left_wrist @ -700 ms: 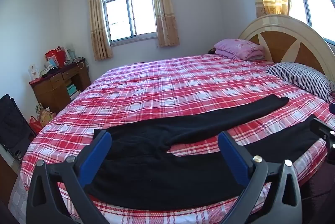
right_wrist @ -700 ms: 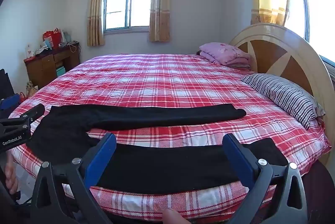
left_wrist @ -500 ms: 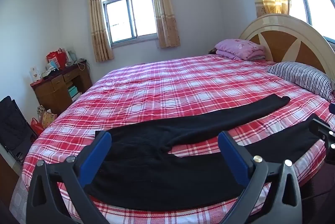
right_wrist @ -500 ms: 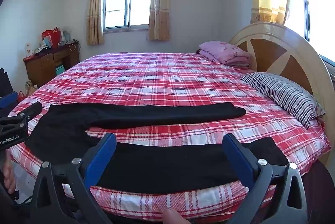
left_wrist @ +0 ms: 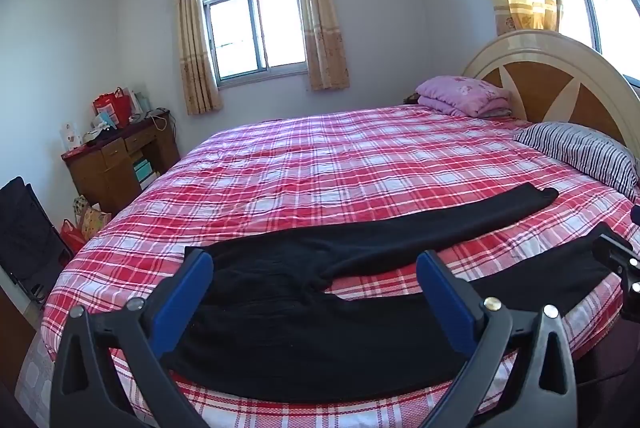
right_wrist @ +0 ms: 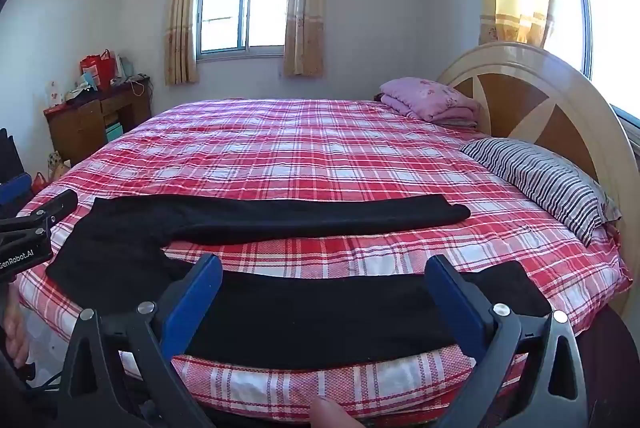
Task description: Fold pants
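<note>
Black pants (left_wrist: 304,324) (right_wrist: 320,312) lie flat along the near edge of a bed with a red plaid cover (left_wrist: 340,164) (right_wrist: 304,148). The waist is at the left and the two legs are spread apart toward the right. My left gripper (left_wrist: 314,262) hovers open over the waist and crotch area, with nothing between its blue pads. Over the middle of the near leg, my right gripper (right_wrist: 322,266) stands open and holds nothing. Part of the other gripper shows at the right edge of the left wrist view and at the left edge of the right wrist view.
A striped pillow (right_wrist: 540,180) and a folded pink blanket (right_wrist: 428,100) lie by the curved headboard (right_wrist: 532,96) at the right. A wooden desk (left_wrist: 116,156) with bags stands at the left wall. A fingertip (right_wrist: 332,414) shows at the bottom edge.
</note>
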Available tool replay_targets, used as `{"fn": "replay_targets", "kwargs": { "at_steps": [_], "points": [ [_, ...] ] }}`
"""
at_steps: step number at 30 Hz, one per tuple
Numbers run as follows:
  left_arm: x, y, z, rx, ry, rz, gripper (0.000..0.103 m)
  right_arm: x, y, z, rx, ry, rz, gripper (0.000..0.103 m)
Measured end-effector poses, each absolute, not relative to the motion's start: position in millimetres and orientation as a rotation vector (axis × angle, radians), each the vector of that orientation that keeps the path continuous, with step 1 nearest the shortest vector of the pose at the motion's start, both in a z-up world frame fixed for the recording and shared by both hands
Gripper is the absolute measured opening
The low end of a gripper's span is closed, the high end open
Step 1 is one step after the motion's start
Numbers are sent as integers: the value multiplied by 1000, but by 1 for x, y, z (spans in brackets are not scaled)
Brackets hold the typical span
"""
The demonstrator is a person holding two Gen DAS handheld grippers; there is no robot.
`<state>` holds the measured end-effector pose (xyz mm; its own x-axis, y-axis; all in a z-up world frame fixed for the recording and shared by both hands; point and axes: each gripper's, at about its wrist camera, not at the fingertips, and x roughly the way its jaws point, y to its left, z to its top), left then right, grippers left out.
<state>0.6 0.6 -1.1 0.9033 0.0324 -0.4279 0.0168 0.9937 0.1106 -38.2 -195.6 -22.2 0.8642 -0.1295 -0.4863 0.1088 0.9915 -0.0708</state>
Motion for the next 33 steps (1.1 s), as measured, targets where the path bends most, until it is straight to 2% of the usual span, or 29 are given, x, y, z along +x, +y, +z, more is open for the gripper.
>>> {"fn": "replay_targets", "kwargs": {
  "at_steps": [33],
  "points": [
    [0, 4, 0, 113, 442, 13, 103, -38, -190, -27, -55, 521, -112, 102]
  ]
}}
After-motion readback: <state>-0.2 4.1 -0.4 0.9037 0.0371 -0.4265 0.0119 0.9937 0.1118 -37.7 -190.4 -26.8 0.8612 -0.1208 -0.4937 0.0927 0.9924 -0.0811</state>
